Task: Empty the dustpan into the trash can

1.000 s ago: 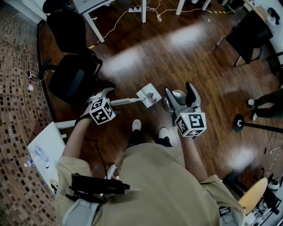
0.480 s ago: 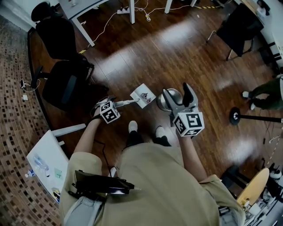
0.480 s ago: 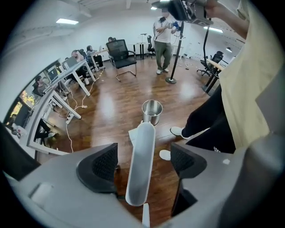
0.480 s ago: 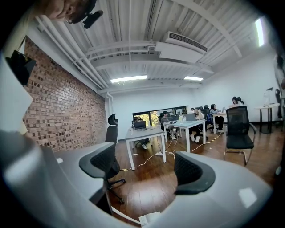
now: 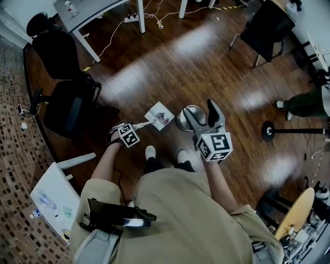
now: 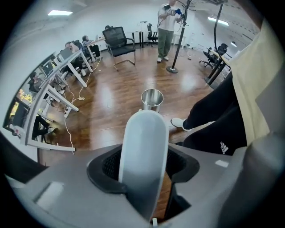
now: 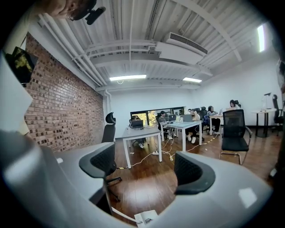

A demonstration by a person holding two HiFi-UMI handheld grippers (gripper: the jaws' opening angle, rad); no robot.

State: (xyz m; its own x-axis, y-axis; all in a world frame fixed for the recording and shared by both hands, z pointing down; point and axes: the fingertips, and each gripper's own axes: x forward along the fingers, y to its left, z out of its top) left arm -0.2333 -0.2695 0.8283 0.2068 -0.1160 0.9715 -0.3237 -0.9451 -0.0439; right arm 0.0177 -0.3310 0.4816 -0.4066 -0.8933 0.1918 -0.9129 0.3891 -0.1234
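Observation:
The white dustpan (image 5: 159,114) lies on the wood floor with bits of debris in it, and its grey handle (image 5: 144,124) runs left to my left gripper (image 5: 128,129). In the left gripper view the handle (image 6: 143,142) fills the space between the jaws of the left gripper (image 6: 144,167). Those jaws have just been closing, and the pads now sit against the handle. The shiny metal trash can (image 5: 188,117) (image 6: 152,99) stands just right of the pan. My right gripper (image 5: 202,114) (image 7: 144,171) hovers over the can, open and empty. The pan's edge (image 7: 144,219) shows below it.
Black office chairs (image 5: 64,103) stand at the left and another (image 5: 263,26) at the top right. A white desk (image 5: 93,15) with cables is at the back. A white board (image 5: 54,191) lies at the lower left, and a stand's round base (image 5: 268,130) is at the right. My shoes (image 5: 150,152) are just behind the dustpan.
My left gripper has sunk toward the floor onto the dustpan handle and closed round it. The right gripper stays open over the can.

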